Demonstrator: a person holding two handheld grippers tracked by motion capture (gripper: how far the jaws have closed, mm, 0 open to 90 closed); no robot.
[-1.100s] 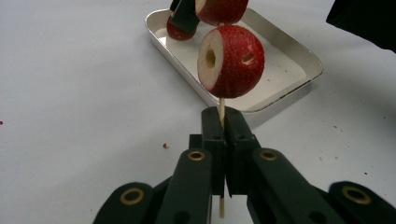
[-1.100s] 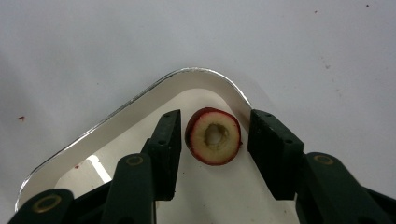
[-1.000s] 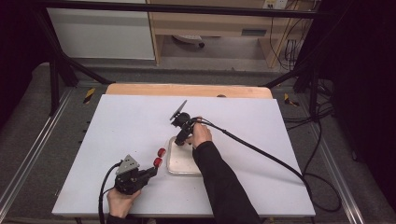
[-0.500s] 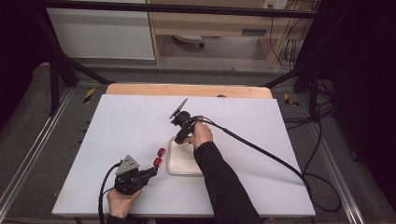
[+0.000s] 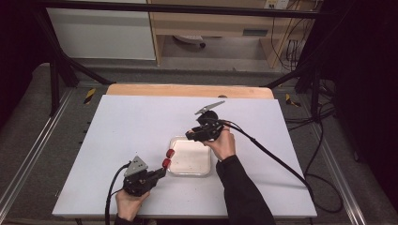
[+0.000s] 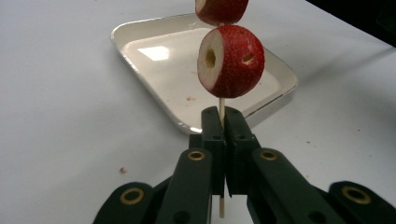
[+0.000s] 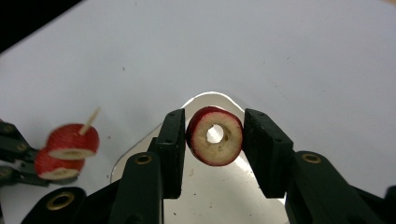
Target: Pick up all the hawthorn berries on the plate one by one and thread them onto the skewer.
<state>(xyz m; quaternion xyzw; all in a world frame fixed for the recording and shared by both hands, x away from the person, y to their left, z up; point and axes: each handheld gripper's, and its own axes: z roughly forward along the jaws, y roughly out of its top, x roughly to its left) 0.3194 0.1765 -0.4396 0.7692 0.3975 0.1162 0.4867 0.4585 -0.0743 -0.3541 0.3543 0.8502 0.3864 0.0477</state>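
White sheeting covers the table (image 5: 117,140), with a strip of bare pale wood along its far edge, and black frame tubes stand around it over a grey floor. Beyond the table are a white panel and a light wooden cabinet, and the room goes dark at the right, where cables trail across the floor. A shallow white tray (image 5: 202,166) with rounded corners lies near the middle of the table; small reddish specks mark its bottom and the sheeting beside it. The left gripper (image 5: 159,174), held at the near left edge, has its jaws pressed together on a thin wooden skewer (image 6: 222,105) that carries two red apple slices (image 5: 168,158) just over the tray's left rim. In the left gripper view the nearer slice (image 6: 231,62) shows a cored hole and a small slit, while the farther slice (image 6: 221,10) is cut off by the top of the picture. The right gripper (image 5: 190,136) hangs over the tray's far edge, its jaws set narrowly on either side of a cored apple ring (image 7: 215,136); the left jaw touches the ring, but whether the right jaw touches it I cannot tell. From the high view that ring is too small to make out, hidden among the black jaws. In the right gripper view the skewered slices are blurred at the left edge, the skewer tip poking out above them.
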